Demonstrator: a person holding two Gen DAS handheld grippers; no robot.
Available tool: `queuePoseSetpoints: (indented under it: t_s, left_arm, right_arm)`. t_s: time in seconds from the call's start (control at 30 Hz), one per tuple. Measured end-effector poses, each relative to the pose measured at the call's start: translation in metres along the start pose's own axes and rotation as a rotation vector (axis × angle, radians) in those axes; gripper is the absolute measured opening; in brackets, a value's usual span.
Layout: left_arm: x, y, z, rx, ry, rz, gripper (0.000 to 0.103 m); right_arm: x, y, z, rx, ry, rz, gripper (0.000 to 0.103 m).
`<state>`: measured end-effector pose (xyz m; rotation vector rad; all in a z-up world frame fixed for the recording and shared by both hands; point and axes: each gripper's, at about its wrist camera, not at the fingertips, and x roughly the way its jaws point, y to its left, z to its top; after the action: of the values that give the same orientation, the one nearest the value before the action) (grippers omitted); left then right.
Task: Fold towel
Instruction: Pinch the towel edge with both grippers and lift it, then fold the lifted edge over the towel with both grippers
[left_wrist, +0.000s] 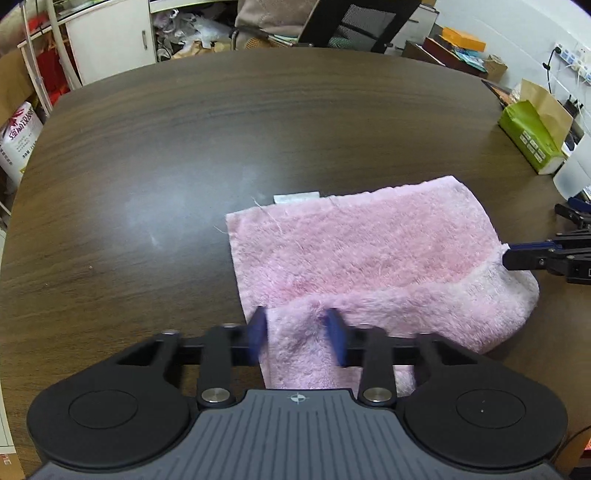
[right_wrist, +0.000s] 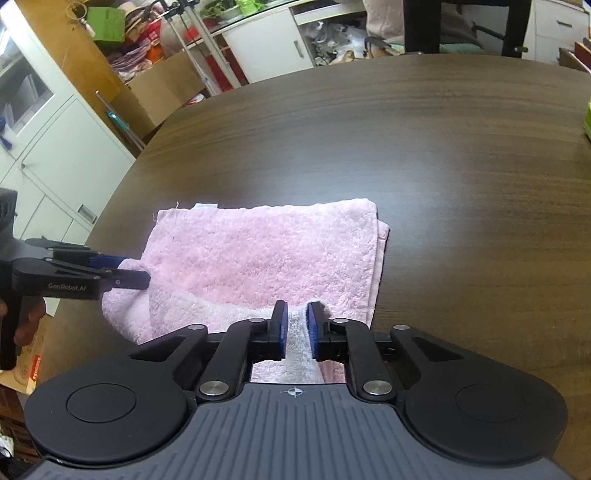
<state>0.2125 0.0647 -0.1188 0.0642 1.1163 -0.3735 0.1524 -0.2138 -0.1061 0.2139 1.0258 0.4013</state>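
A pink towel (left_wrist: 362, 251) lies folded on the dark wooden table (left_wrist: 221, 147), with its near edge lifted and rolled toward the far side. My left gripper (left_wrist: 297, 317) has its blue pads on either side of the towel's near left corner, with fabric bunched between them. My right gripper (right_wrist: 295, 314) is shut on the near right corner of the towel (right_wrist: 258, 251). In the left wrist view the right gripper (left_wrist: 517, 258) shows at the towel's right edge. In the right wrist view the left gripper (right_wrist: 125, 273) shows at the left edge, pinching fabric.
A green box (left_wrist: 528, 136) and a paper bag (left_wrist: 546, 103) stand at the table's right edge. A white label (left_wrist: 295, 196) pokes out at the towel's far edge. A chair (left_wrist: 354, 26), cabinets (right_wrist: 55, 166) and clutter surround the table.
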Motion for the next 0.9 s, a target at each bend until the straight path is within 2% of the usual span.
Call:
queuePoseSetpoints:
  t_s: [0.2,0.33,0.53,0.77,0.9]
  left_arm:
    - [-0.006,-0.006,-0.003,0.006,-0.017,0.027,0.015]
    - [-0.020,-0.007,0.005,0.007,-0.066,0.027,0.015]
    - [-0.029,-0.006,0.025,0.009,-0.122,0.039,0.015]
    - [-0.025,0.001,0.049,-0.012,-0.181,0.084,0.015]
    - [0.005,0.004,0.059,-0.019,-0.125,0.107,0.015]
  right_arm:
    - [-0.008,-0.002,-0.001,0.024,-0.041,0.003,0.005]
    - [-0.022,-0.001,0.002,0.027,-0.095,-0.009,0.004]
    - [-0.034,-0.004,0.019,0.021,-0.163,-0.027,0.004]
    - [-0.025,-0.011,0.050,0.027,-0.236,-0.044,0.004]
    - [0.006,-0.021,0.062,0.059,-0.183,-0.071,0.004]
